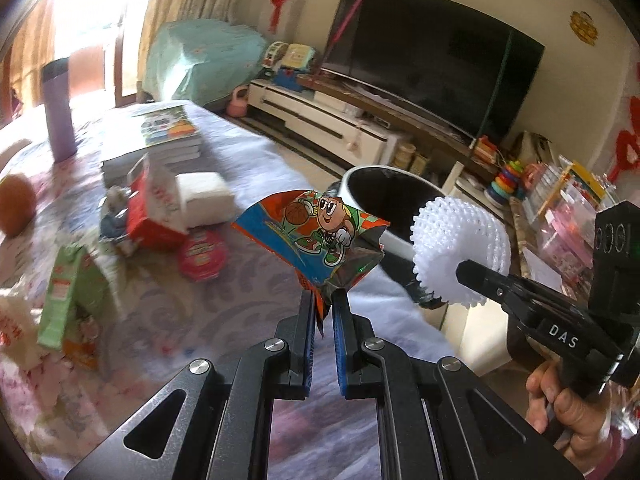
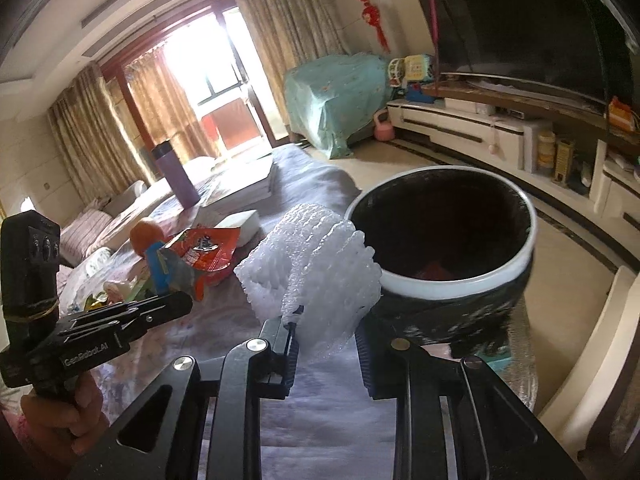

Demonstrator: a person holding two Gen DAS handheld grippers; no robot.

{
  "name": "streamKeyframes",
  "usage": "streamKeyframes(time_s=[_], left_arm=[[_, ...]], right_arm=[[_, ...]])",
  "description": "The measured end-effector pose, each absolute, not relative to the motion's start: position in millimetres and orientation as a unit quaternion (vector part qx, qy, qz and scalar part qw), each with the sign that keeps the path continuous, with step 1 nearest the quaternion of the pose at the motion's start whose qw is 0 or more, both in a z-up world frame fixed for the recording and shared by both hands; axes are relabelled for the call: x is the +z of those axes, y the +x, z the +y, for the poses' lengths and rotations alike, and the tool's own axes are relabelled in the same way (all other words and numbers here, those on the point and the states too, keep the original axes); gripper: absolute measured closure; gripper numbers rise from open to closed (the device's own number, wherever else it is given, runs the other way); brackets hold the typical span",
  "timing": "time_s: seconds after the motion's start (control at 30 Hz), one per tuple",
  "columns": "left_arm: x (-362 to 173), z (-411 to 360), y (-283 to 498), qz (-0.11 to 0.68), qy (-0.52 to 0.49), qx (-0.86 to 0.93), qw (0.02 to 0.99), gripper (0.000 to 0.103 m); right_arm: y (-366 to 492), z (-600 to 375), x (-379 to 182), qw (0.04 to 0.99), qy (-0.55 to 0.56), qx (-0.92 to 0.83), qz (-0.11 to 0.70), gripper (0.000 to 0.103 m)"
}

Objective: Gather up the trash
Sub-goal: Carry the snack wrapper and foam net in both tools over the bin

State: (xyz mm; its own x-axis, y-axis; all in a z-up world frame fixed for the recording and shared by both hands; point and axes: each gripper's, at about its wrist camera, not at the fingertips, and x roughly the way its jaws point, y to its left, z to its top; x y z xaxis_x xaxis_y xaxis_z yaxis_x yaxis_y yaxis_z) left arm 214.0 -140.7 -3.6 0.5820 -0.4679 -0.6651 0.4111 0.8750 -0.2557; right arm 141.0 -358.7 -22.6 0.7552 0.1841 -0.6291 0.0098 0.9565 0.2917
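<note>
- The left gripper is clamped tight on the bottom corner of a crumpled snack wrapper, a foil bag printed with a cartoon basketball player; the wrapper stands up clear of the table.
- The right gripper holds a white foam fruit net, its jaws part closed with the net's lower edge between the blue pads; the left pad presses on the foam, while contact at the right pad cannot be made out.
- Both pieces of trash hang near the rim of a trash bin, white-rimmed with a black liner, just to the right of the table edge; the net sits against its near left side in the right wrist view.
- The bin holds something reddish at the bottom.
- Left on the table, which has a pale patterned cloth: a red carton, a white tissue block, a pink round lid, a green box, an orange, a stack of books and a purple tumbler at the far end.
- A hand grips the right tool's handle at the lower right of the left wrist view.
- A television stands on a low cabinet far right.
</note>
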Motion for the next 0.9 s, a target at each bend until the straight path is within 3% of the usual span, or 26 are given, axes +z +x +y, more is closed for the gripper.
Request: streamKeyframes(time_s=[0.9], left_arm=[[-4, -232, 266, 0.382, 0.012, -0.288, 0.878, 0.096]], right_arm=[[147, -431, -19, 0.929, 0.148, -0.021, 0.339, 0.078]])
